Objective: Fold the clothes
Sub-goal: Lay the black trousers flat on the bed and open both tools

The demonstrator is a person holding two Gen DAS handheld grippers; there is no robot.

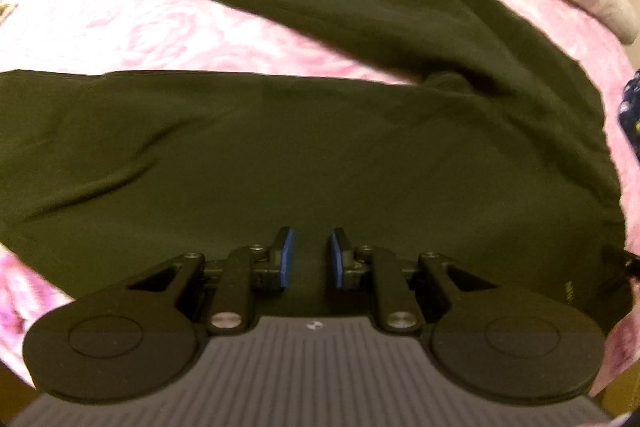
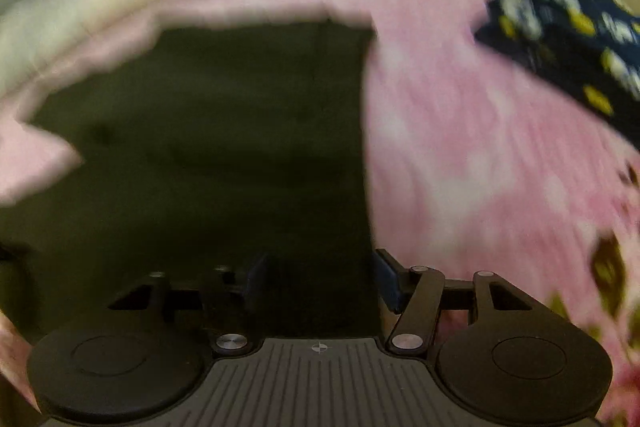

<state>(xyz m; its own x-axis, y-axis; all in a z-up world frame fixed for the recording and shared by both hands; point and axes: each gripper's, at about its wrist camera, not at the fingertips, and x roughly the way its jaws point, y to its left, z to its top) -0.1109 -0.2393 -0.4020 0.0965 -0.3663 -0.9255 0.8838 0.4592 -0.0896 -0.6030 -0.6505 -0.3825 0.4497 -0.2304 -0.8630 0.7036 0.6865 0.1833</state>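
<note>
Hovering over dark trousers point(image 1: 280, 147), left tool point(image 1: 310, 255) narrowly parted, right tool point(image 2: 320, 279) wider, both empty.

Dark olive-black trousers point(image 1: 320, 147) on a pink, rose-patterned bedspread point(image 1: 180, 27); blue pads on black fingers point(image 1: 286, 255); a navy cloth point(image 2: 568, 35) dotted white and yellow.

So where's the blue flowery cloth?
In the right wrist view, the blue flowery cloth lies upper right on the pink bedspread, apart from the dark trousers.

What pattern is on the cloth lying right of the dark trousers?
Navy blue cloth with small white and yellow flowers, clearest in the right wrist view.
</note>
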